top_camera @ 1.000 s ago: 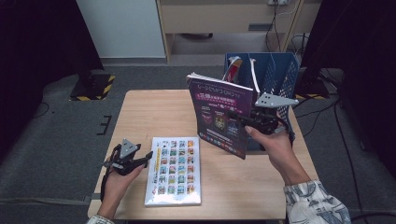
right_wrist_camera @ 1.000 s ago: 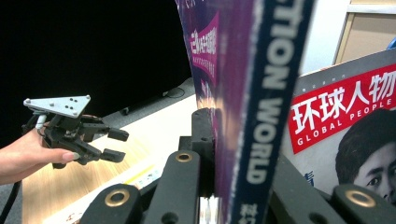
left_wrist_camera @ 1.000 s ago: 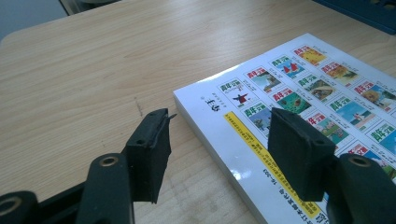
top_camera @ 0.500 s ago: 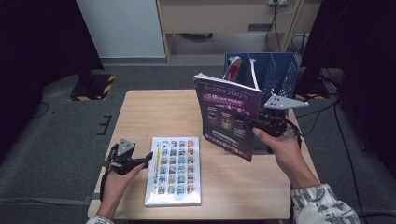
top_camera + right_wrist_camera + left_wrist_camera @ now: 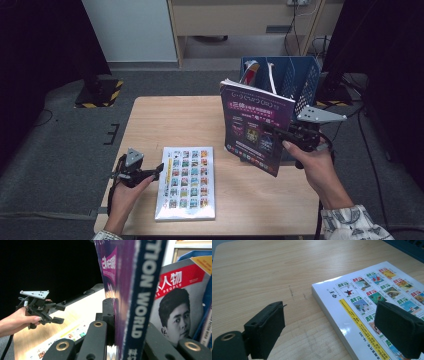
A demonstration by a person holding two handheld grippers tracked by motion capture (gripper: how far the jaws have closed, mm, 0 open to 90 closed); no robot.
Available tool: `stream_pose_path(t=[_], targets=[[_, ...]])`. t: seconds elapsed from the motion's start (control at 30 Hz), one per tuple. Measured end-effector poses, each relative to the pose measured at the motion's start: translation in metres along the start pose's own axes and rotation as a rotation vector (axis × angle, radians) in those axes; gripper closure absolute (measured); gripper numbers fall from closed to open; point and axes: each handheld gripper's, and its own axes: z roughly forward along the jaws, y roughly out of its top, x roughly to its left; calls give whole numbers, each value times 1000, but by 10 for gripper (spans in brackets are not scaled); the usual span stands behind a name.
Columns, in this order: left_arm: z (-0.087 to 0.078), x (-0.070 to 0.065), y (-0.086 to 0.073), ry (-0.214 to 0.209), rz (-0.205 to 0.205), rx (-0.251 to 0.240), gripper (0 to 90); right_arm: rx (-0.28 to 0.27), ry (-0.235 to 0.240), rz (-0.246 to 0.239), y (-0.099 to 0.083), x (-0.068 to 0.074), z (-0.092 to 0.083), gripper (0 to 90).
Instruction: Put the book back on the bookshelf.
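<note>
Table (image 5: 165, 120) at frame centre bears the white-covered book (image 5: 186, 182) lying flat at lower centre, not yet picked up, while the blue basket (image 5: 305, 80) at upper right already holds magazines. The right gripper (image 5: 280, 134), jaws clamped on it, holds the purple magazine (image 5: 255, 125) upright just left of that basket, so filing it remains to do. The left gripper (image 5: 150, 172), jaws just opened wide and holding nothing, straddles the book's left edge.

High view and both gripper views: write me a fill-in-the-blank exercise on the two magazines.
1. The right gripper holds the purple magazine ____ above the table.
2. The white magazine lies ____ on the table.
3. The left gripper beside it is ____.
4. Behind stands a ____ rack with more magazines.

Missing: upright; flat; open; blue
</note>
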Motion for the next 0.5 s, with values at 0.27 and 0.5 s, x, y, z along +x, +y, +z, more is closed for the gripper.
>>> stream_pose_path(t=[0.27,0.5], targets=[[0,0,0,0,0,0,89,-5,-20,10,-5,-6,-15,845],[0,0,0,1,8,6,89,-15,-44,21,-9,-13,-31,845]])
